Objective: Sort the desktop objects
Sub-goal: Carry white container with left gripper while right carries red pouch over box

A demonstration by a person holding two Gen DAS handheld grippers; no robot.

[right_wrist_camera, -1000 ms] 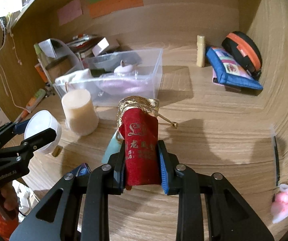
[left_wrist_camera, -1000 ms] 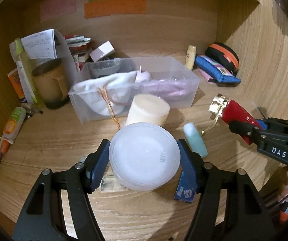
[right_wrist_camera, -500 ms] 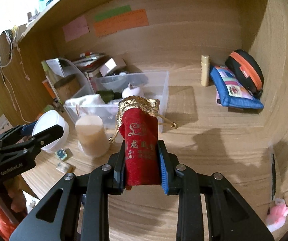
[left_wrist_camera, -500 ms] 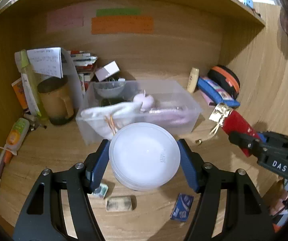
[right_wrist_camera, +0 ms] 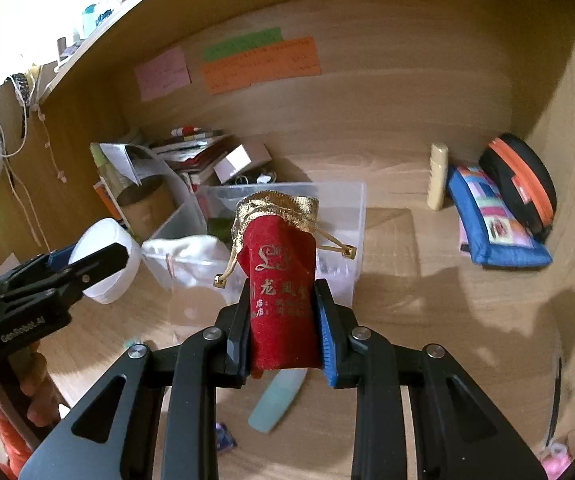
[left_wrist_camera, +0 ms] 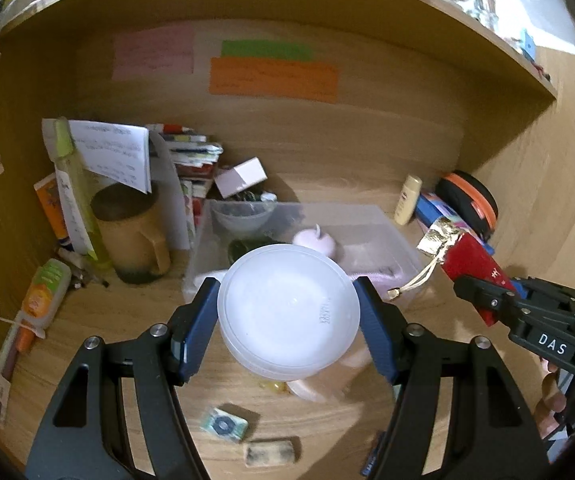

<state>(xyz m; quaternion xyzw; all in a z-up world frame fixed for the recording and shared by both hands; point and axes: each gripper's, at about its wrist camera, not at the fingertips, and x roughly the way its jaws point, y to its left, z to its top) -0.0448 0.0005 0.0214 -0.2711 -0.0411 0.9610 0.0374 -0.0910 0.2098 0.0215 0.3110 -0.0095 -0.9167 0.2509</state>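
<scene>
Your left claw (left_wrist_camera: 289,320) is clamping a round white plastic tub (left_wrist_camera: 291,310) between its blue pads, one pad pressing on each side of the tub, so the jaws are standing at a middling width. Your right claw (right_wrist_camera: 281,320) is squeezing a red velvet drawstring pouch (right_wrist_camera: 279,276) with a gold top, jaws narrow and pinching the cloth; the pouch is sticking up upright out of the grip, its gold cords dangling to both sides.

Under the left claw, two small wrapped packets (left_wrist_camera: 247,436) are lying on the wooden desk (right_wrist_camera: 427,320). Under the right claw, a pale green tube (right_wrist_camera: 277,402) is lying flat on the wood.

Just beyond both claws, a clear plastic bin (right_wrist_camera: 351,232) is sitting on the desk, holding white cloth and a pale pink item. To the left of the bin, a brown mug (left_wrist_camera: 131,236) is standing. Far to the right, a blue pouch (right_wrist_camera: 495,224) and a black case with an orange zip (right_wrist_camera: 523,184) are resting by the wall.
</scene>
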